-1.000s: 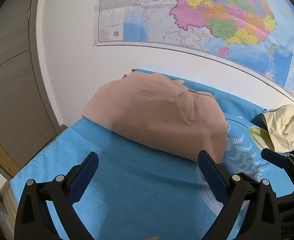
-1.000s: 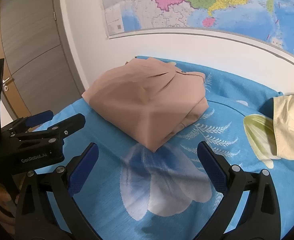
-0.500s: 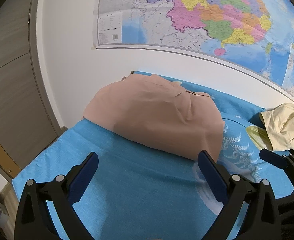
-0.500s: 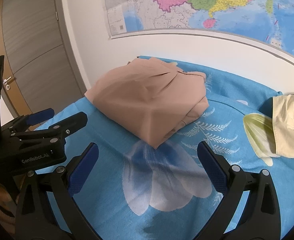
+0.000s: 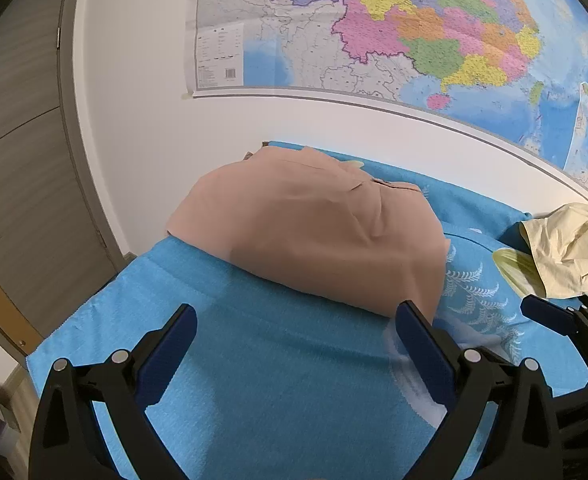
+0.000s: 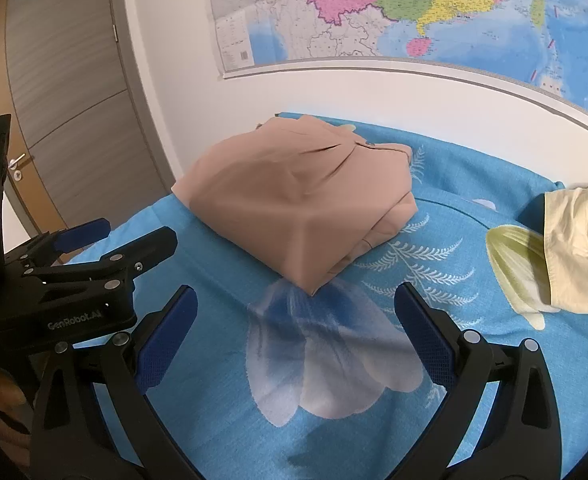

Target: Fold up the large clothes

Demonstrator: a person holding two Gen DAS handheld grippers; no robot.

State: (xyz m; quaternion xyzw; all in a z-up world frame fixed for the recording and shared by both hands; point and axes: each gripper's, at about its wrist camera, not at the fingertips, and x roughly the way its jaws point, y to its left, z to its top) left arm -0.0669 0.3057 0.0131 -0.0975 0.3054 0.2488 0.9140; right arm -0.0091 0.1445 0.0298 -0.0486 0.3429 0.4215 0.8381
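Both the left gripper (image 5: 296, 342) and right gripper (image 6: 296, 322) are hanging spread and empty below the folded tan garment (image 6: 294, 200) lying mid-frame, whose loose layers risk slipping apart if nudged.

A room in a home, likely a bedroom: a blue sheet (image 6: 474, 248) printed with ferns and a big flower covers the surface, folded tan clothes (image 6: 294, 204) and a crumpled cream garment (image 6: 578, 240) lie on it, a large coloured map (image 5: 394, 32) is taped to the white wall (image 5: 134, 120), and a wood-grain door (image 6: 66, 92) with a lever handle stands at the left
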